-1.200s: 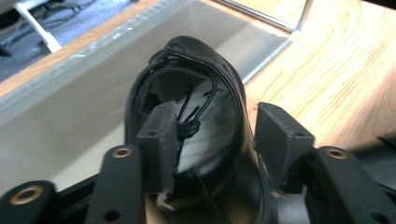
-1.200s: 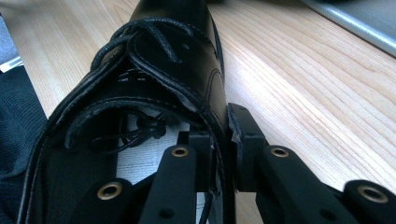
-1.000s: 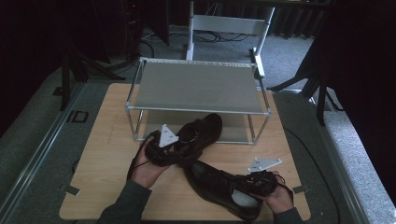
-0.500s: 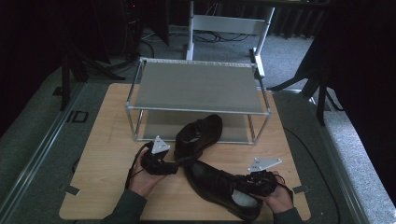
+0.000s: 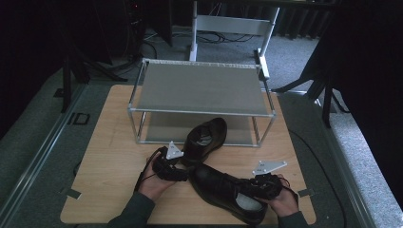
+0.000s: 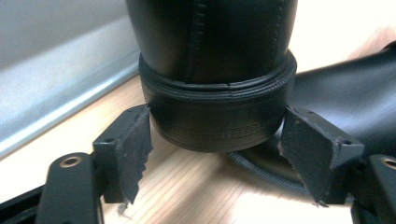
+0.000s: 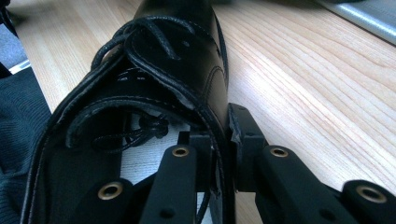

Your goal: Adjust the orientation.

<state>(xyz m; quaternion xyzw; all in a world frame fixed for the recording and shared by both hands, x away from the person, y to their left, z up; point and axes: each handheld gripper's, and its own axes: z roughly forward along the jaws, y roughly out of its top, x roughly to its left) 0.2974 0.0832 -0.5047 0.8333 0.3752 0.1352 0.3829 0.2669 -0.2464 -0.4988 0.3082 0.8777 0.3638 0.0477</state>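
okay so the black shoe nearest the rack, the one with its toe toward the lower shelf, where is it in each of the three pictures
High view: the far shoe lies centre, toe toward the rack, heel by the left gripper.
Left gripper view: its heel sits top centre, between the open jaws.
Right gripper view: I cannot make it out; the near shoe is the clamped one.
Shared landmark: the wooden table.

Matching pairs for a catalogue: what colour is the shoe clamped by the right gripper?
Black leather shoe, with black laces; right gripper view shows it best.
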